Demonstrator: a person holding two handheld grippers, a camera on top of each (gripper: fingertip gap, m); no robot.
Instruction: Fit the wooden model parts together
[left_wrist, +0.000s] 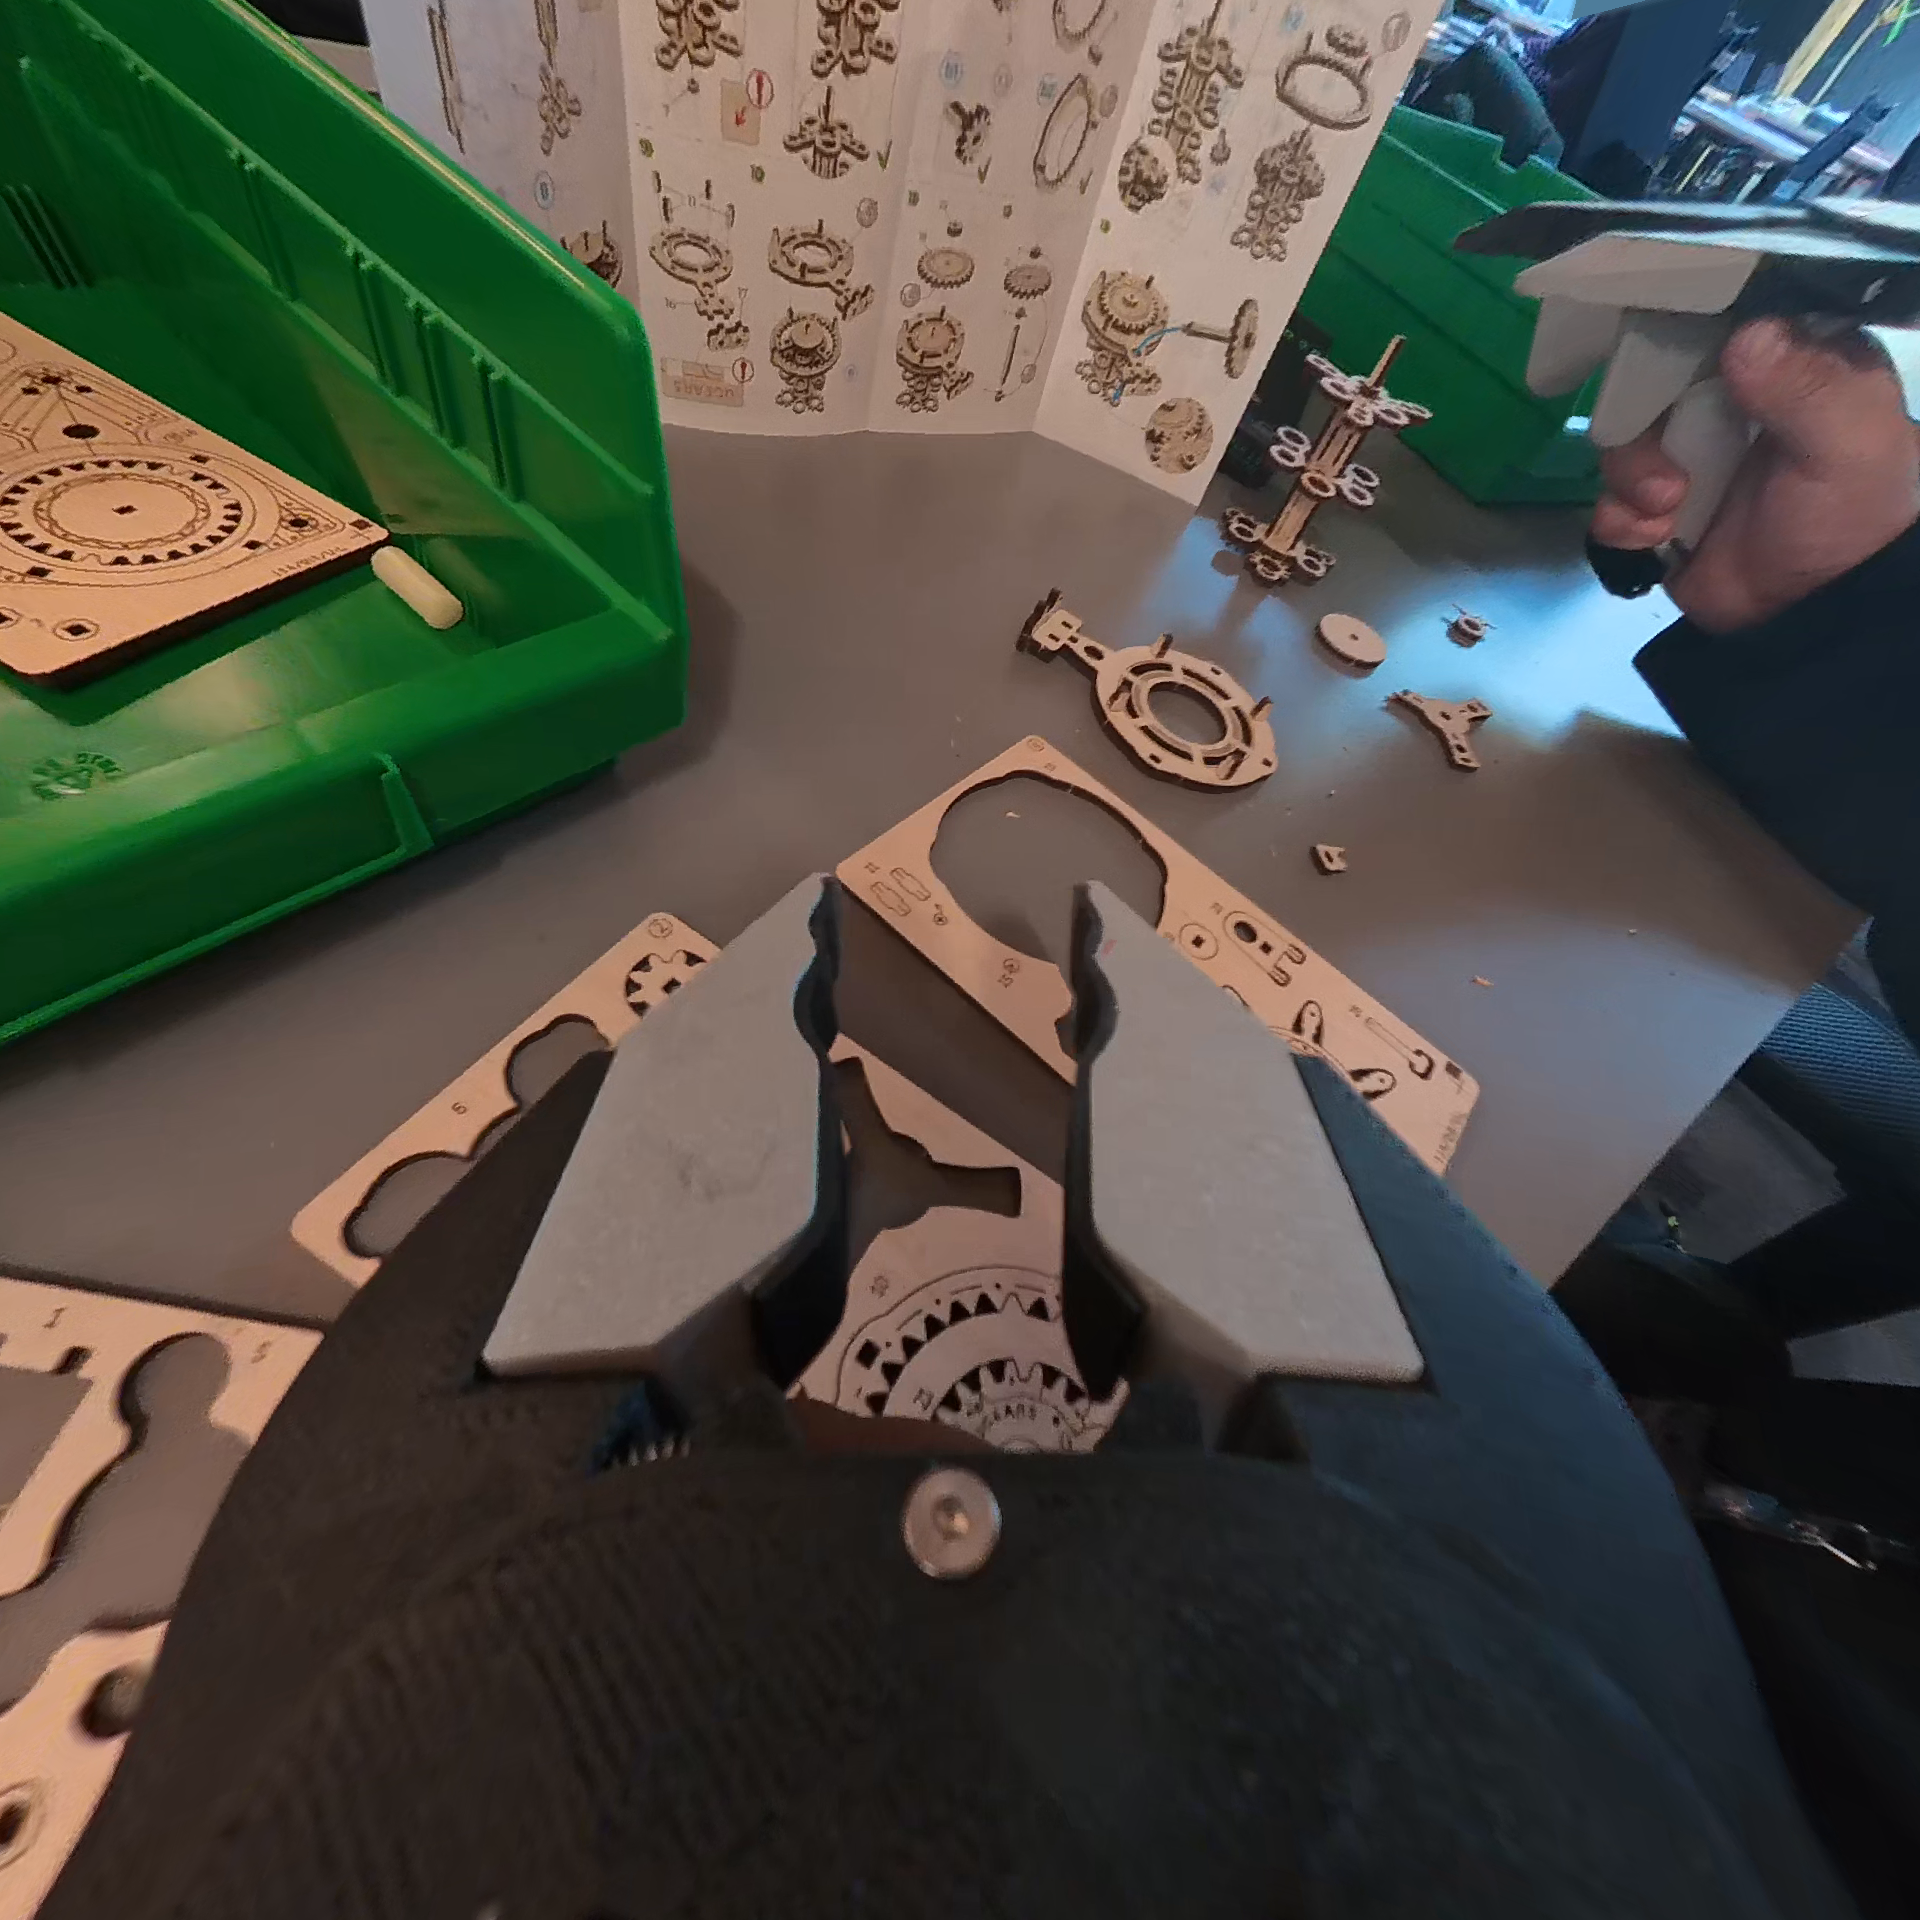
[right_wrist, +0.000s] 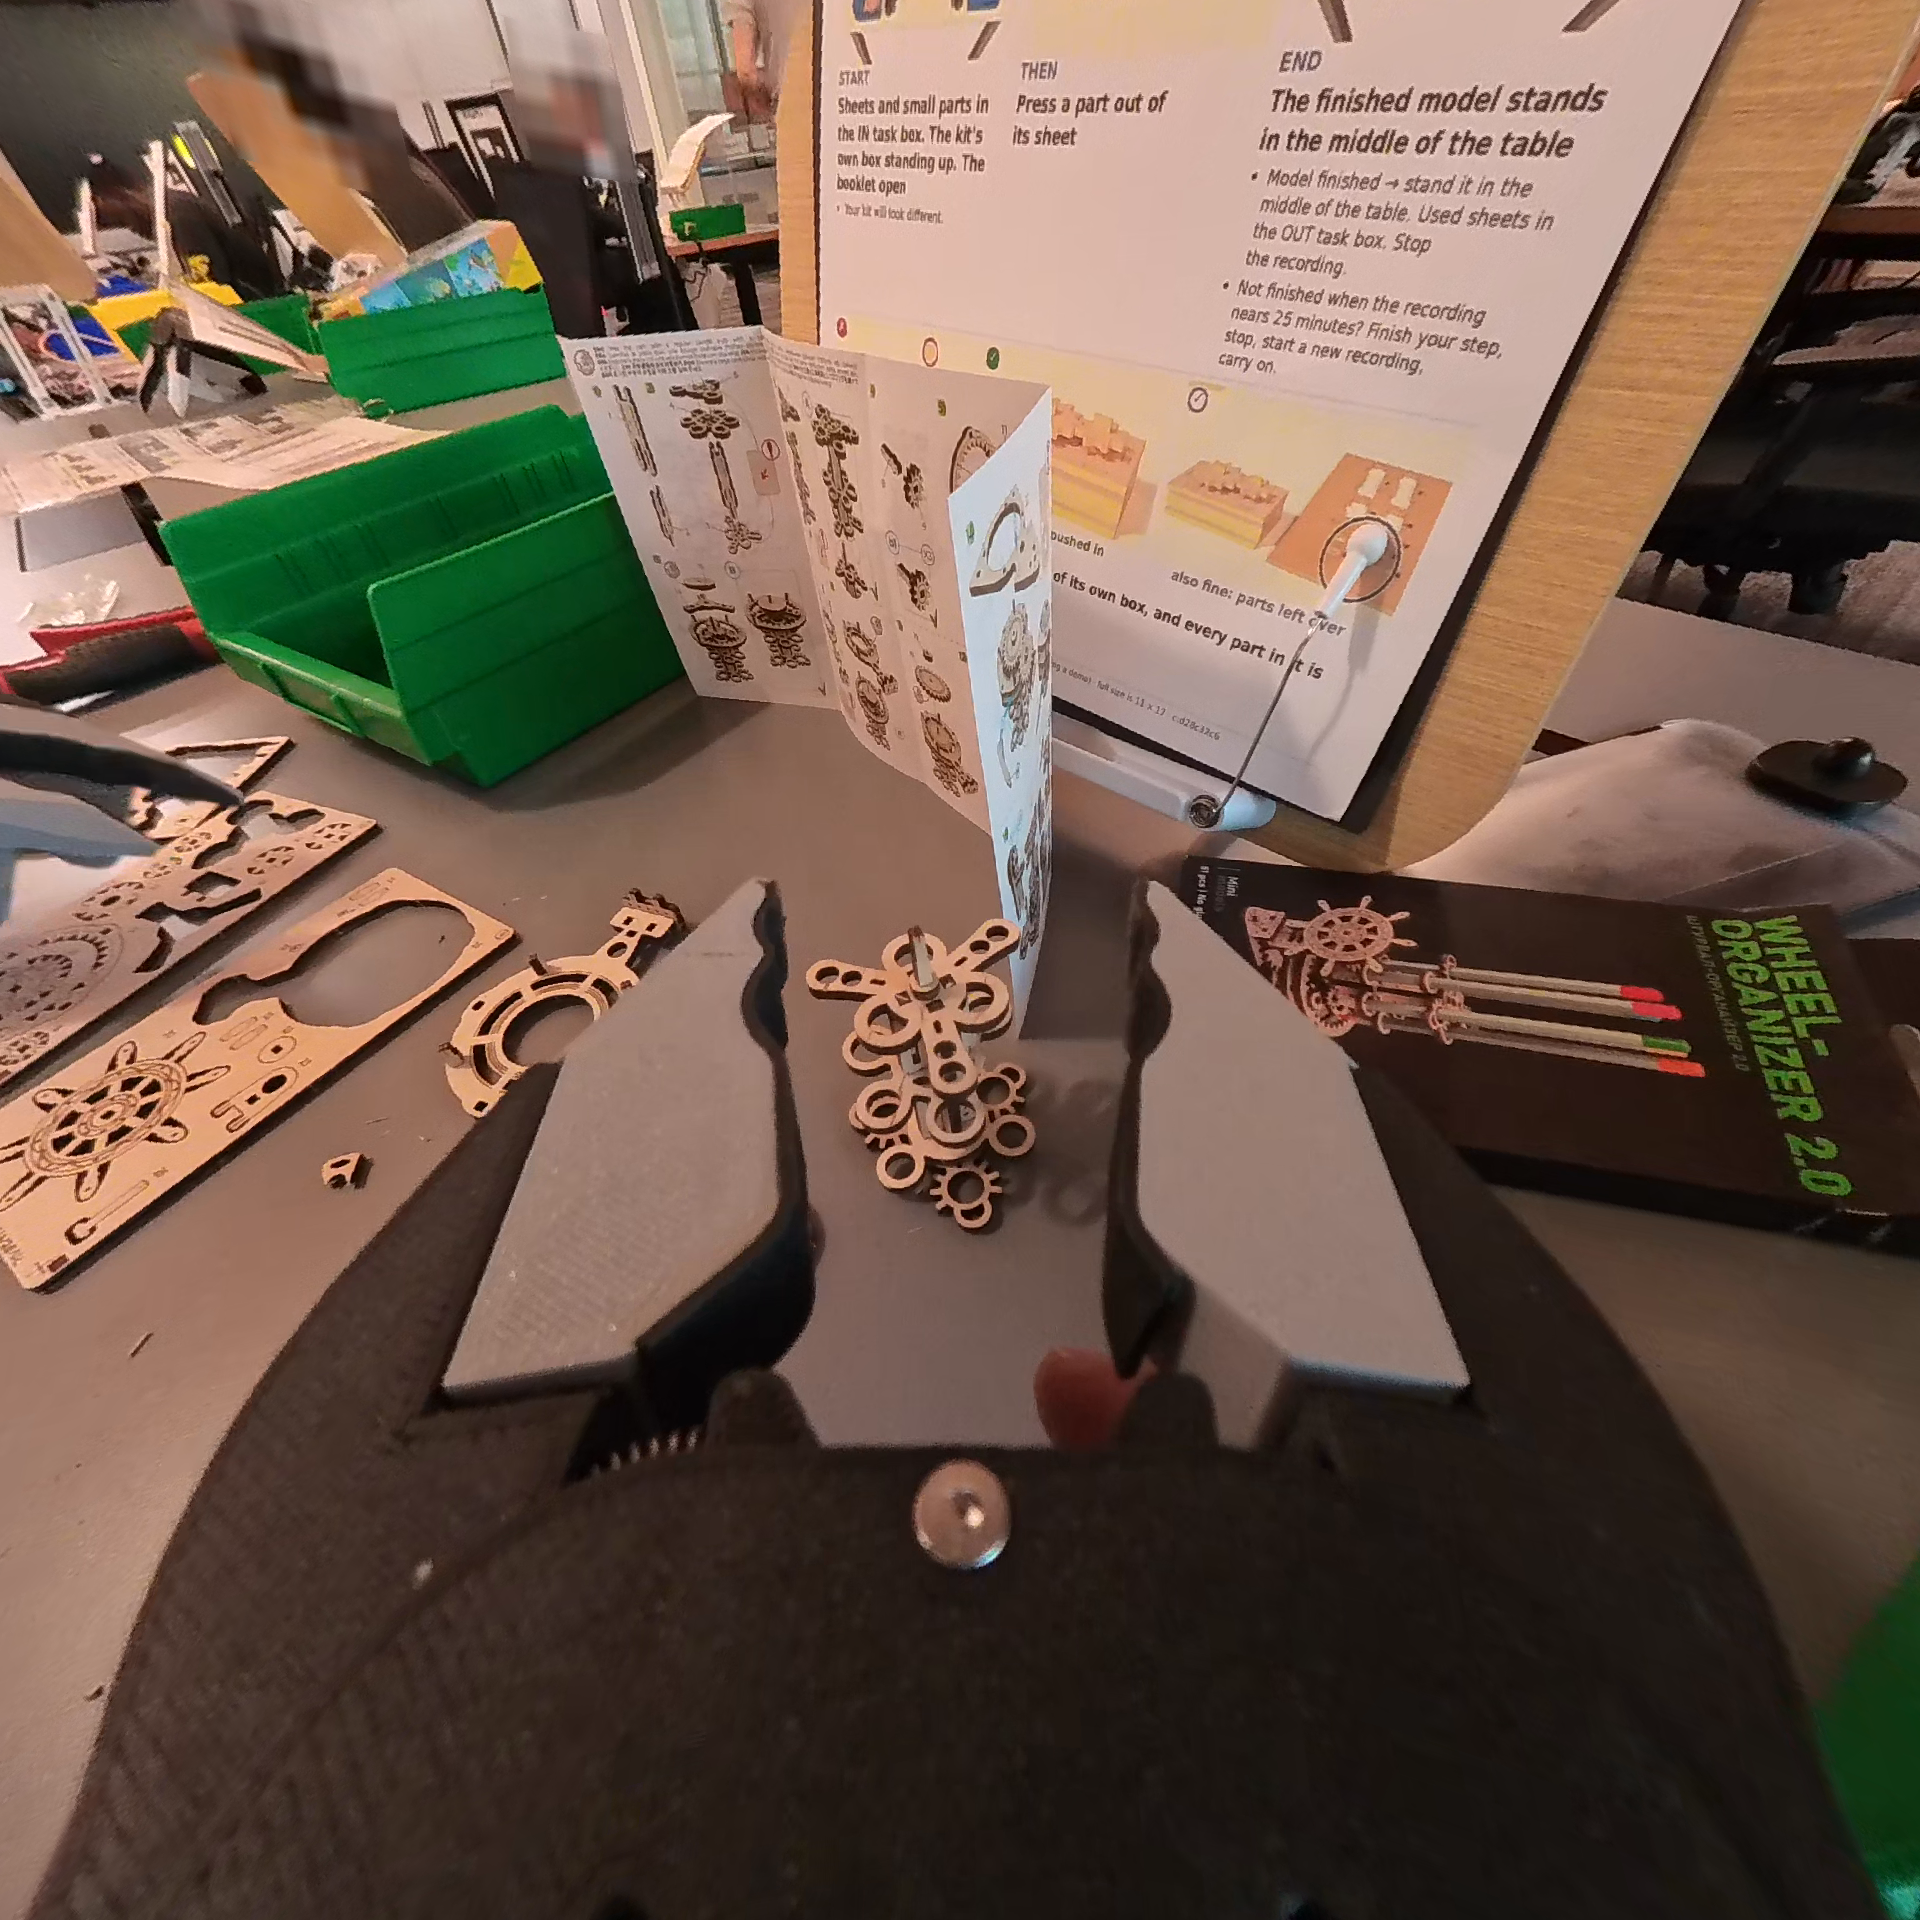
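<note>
A wooden tower of stacked ring discs (right_wrist: 935, 1070) stands upright on the grey table, between and just beyond my open right gripper (right_wrist: 956, 904); it also shows in the left wrist view (left_wrist: 1320, 457). A flat ring-shaped wooden part with a handle (left_wrist: 1164, 707) lies to its left, also seen in the right wrist view (right_wrist: 540, 1018). My left gripper (left_wrist: 956, 904) is open and empty above punched plywood sheets (left_wrist: 1195, 935). Small loose pieces lie near: a disc (left_wrist: 1353, 639) and a three-armed piece (left_wrist: 1446, 722).
A green bin (left_wrist: 416, 644) at the left holds an uncut sheet (left_wrist: 135, 520). The folded instruction booklet (right_wrist: 831, 540) stands behind the parts. The dark kit box (right_wrist: 1558, 1039) lies at the right, below a propped instruction board (right_wrist: 1299, 312). A second green bin (left_wrist: 1455, 343) sits behind. The left gripper's tips are roughly 35 cm from the right gripper's. My right gripper is the nearer one to the three-armed piece (left_wrist: 1446, 722): about 15 cm, against 25 cm.
</note>
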